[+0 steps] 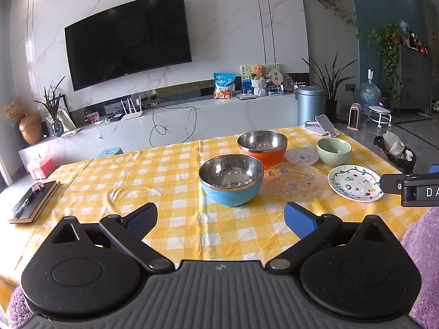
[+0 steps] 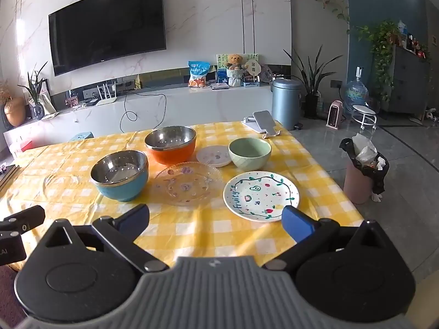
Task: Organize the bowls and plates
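On the yellow checked tablecloth (image 1: 170, 181) stand a blue steel-lined bowl (image 1: 230, 181) (image 2: 119, 175), an orange steel-lined bowl (image 1: 262, 148) (image 2: 170, 144) behind it, and a green ceramic bowl (image 1: 334, 151) (image 2: 249, 153). A clear glass plate (image 1: 293, 182) (image 2: 189, 183), a small clear dish (image 1: 301, 155) (image 2: 213, 155) and a white painted plate (image 1: 356, 183) (image 2: 260, 196) lie among them. My left gripper (image 1: 221, 219) is open and empty, short of the blue bowl. My right gripper (image 2: 215, 220) is open and empty, just short of the white plate.
A phone on a stand (image 2: 264, 124) sits at the table's far right corner. A dark notebook (image 1: 33, 201) lies at the left edge. A lined bin (image 2: 363, 174) stands on the floor to the right. A TV console runs along the wall behind.
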Demonstrator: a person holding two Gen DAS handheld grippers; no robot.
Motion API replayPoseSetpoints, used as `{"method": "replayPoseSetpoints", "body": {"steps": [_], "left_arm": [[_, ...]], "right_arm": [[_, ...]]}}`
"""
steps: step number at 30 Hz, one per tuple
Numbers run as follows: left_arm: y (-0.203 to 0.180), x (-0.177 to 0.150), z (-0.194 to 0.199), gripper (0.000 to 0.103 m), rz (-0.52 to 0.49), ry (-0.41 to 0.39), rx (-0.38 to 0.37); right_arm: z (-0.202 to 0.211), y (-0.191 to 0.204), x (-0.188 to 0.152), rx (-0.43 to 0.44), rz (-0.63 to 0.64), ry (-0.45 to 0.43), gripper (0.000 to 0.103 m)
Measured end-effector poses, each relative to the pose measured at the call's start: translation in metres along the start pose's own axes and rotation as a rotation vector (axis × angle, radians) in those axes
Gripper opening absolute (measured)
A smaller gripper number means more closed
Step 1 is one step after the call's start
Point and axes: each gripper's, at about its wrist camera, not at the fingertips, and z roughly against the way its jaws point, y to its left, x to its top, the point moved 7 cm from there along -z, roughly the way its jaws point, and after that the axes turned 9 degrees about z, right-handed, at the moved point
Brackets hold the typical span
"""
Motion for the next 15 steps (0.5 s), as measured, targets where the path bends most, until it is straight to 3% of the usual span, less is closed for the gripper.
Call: {"method": "replayPoseSetpoints", "body": {"steps": [15], "left_arm": [[0.0, 0.0, 0.0, 0.103, 0.001, 0.001, 0.003]], "right_arm": [[-0.004, 0.005, -0.002, 0.011, 0.017, 0.014, 0.101]]}}
